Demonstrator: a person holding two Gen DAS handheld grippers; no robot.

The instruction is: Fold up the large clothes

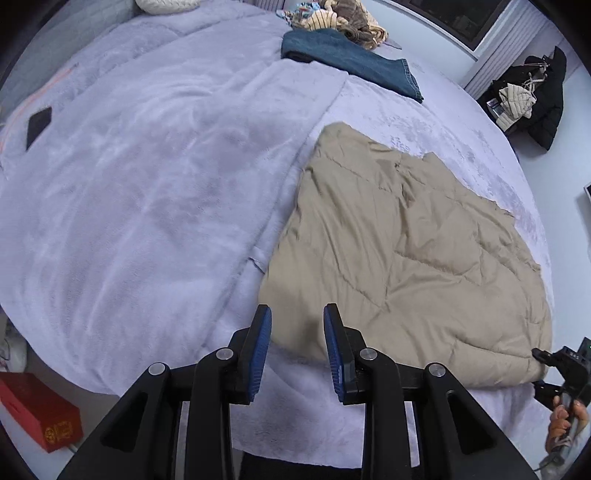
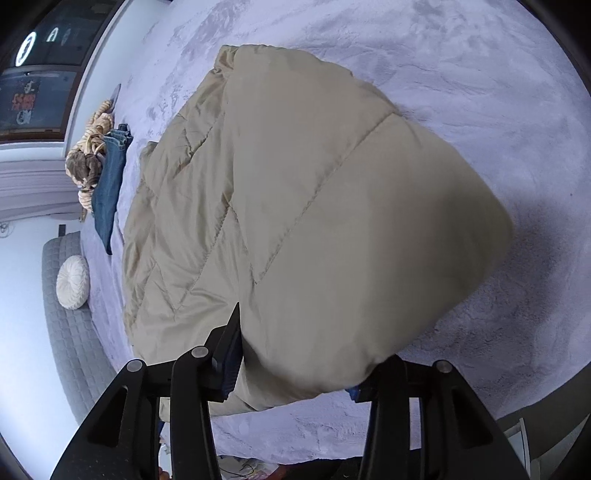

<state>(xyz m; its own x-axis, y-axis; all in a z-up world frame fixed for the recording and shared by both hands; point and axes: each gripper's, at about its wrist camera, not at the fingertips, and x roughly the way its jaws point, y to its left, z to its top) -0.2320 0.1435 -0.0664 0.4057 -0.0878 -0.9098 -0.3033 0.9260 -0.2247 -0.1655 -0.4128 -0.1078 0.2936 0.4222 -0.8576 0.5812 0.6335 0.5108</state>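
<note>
A tan quilted jacket [image 1: 406,251] lies spread on the lilac plush bed cover [image 1: 129,184]. My left gripper [image 1: 297,350] is open and empty, just above the jacket's near left edge. My right gripper [image 1: 554,369] shows at the jacket's right corner. In the right wrist view the jacket [image 2: 314,203] fills the frame, and a bulging fold of it sits between the fingers of my right gripper [image 2: 295,369]. The left pad [image 2: 232,365] presses the fabric; the right pad is mostly hidden behind it.
Folded blue jeans [image 1: 351,62] and a heap of striped and brown clothes [image 1: 340,18] lie at the far side of the bed. A black phone [image 1: 38,123] lies at the left. A red box [image 1: 40,410] sits on the floor. A round white cushion [image 2: 72,282] rests on a grey headboard.
</note>
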